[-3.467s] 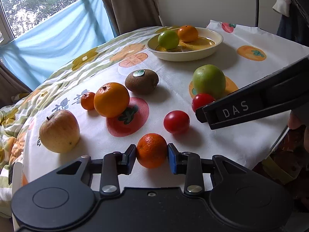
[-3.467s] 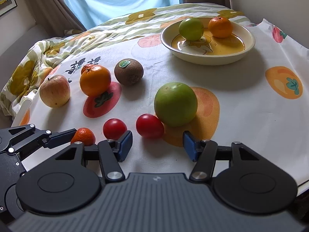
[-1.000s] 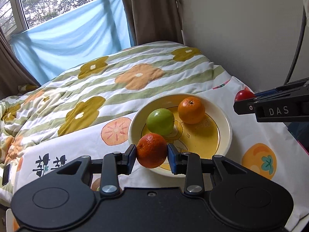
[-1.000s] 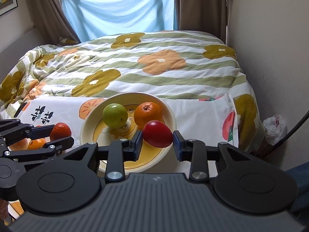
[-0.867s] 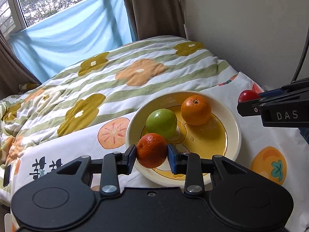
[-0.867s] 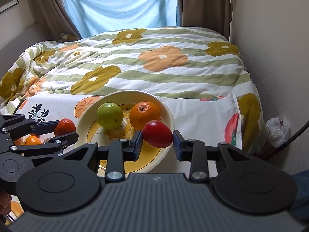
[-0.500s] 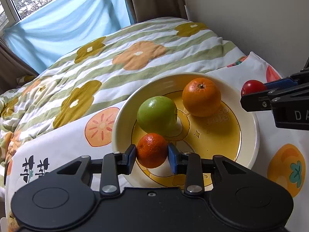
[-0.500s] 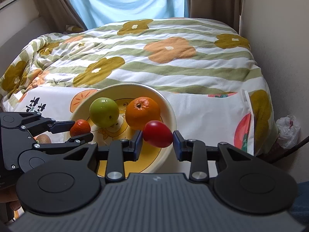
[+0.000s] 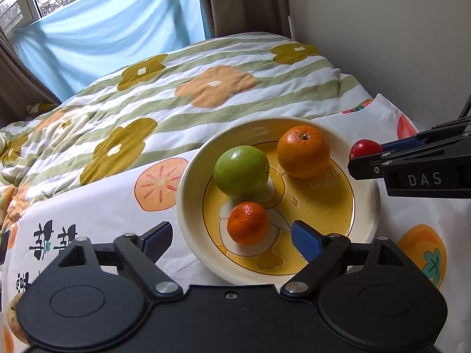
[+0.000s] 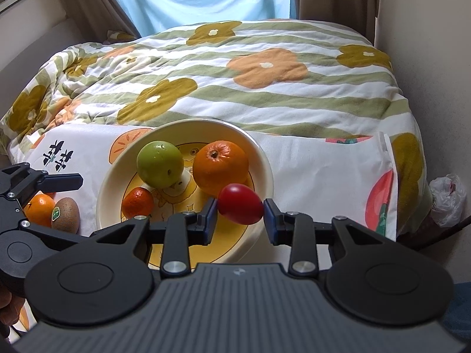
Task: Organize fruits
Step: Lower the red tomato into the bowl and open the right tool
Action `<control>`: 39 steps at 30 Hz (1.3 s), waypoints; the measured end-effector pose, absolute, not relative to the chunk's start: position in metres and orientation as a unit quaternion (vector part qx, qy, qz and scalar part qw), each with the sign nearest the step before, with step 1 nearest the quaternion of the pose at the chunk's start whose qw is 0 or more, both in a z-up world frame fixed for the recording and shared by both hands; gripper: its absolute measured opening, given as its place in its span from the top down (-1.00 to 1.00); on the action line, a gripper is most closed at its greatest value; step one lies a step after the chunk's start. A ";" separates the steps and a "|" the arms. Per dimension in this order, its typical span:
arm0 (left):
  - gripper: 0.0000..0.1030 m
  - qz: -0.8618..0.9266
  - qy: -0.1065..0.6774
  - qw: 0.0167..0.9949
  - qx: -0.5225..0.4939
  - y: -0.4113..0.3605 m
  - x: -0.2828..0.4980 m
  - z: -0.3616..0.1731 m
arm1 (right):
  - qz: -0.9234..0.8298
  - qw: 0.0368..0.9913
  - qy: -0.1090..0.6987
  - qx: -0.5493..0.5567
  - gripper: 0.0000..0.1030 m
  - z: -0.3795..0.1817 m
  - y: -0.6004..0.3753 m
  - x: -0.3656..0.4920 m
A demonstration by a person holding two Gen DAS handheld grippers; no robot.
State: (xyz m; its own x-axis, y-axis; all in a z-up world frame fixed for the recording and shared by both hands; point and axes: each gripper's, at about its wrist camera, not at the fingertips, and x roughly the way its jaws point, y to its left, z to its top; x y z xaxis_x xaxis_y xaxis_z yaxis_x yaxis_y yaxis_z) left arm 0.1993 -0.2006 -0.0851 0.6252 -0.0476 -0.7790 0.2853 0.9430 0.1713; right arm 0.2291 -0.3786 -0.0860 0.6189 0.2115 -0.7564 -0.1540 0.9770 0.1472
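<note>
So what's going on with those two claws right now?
Left gripper opening, small mandarin free in bowl. Right gripper clamped on red tomato over bowl. Nothing blocking.

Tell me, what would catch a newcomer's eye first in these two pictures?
Probably the cream bowl on the fruit-print cloth, holding a green apple, a big orange and a small mandarin. The left gripper has its jaws opening around the mandarin, clear of it. The right gripper pinches a red tomato above the bowl's near edge.
</note>
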 end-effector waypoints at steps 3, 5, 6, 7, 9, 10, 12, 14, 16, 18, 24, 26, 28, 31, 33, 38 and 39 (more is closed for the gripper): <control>-0.76 -0.087 0.425 0.890 0.138 -0.200 0.195 -0.084 | 0.112 0.898 0.425 0.027 0.05 -0.089 -0.373 0.231; -0.76 -0.083 0.424 0.892 0.129 -0.196 0.192 -0.083 | 0.121 0.896 0.427 0.022 0.05 -0.093 -0.369 0.233; -0.76 -0.079 0.422 0.894 0.125 -0.195 0.190 -0.082 | 0.125 0.895 0.428 0.021 0.05 -0.094 -0.367 0.234; -0.76 -0.077 0.421 0.896 0.123 -0.194 0.188 -0.081 | 0.129 0.894 0.429 0.019 0.05 -0.096 -0.365 0.236; -0.76 -0.071 0.422 0.896 0.120 -0.192 0.185 -0.081 | 0.136 0.891 0.432 0.014 0.05 -0.099 -0.362 0.238; -0.76 -0.069 0.423 0.896 0.117 -0.191 0.183 -0.081 | 0.139 0.890 0.434 0.010 0.05 -0.100 -0.361 0.239; -0.76 -0.067 0.427 0.895 0.111 -0.188 0.182 -0.081 | 0.142 0.889 0.436 0.004 0.05 -0.103 -0.358 0.240; -0.76 -0.062 0.429 0.895 0.109 -0.185 0.181 -0.081 | 0.144 0.887 0.439 0.000 0.05 -0.106 -0.357 0.242; -0.76 -0.059 0.429 0.895 0.107 -0.183 0.178 -0.081 | 0.145 0.885 0.442 0.000 0.05 -0.108 -0.356 0.244; -0.76 -0.056 0.428 0.896 0.107 -0.181 0.176 -0.080 | 0.147 0.885 0.442 -0.005 0.05 -0.109 -0.356 0.243; -0.76 -0.056 0.424 0.898 0.107 -0.182 0.169 -0.077 | 0.154 0.890 0.429 -0.024 -0.71 -0.107 -0.352 0.236; -0.76 -0.056 0.422 0.899 0.106 -0.183 0.167 -0.075 | 0.145 0.898 0.414 -0.023 -1.00 -0.102 -0.352 0.230; -0.76 -0.058 0.419 0.900 0.106 -0.183 0.164 -0.073 | 0.131 0.906 0.402 -0.024 -1.00 -0.097 -0.354 0.224; -0.76 -0.060 0.415 0.901 0.108 -0.186 0.158 -0.070 | 0.128 0.906 0.403 -0.023 -1.00 -0.093 -0.358 0.218; -0.76 -0.061 0.412 0.903 0.108 -0.188 0.154 -0.067 | 0.129 0.907 0.401 -0.015 -1.00 -0.089 -0.361 0.213; -0.76 -0.062 0.402 0.908 0.104 -0.192 0.141 -0.057 | 0.128 0.910 0.393 -0.007 -1.00 -0.076 -0.366 0.198; -0.76 -0.062 0.399 0.909 0.102 -0.192 0.137 -0.055 | 0.127 0.911 0.392 -0.006 -1.00 -0.073 -0.367 0.194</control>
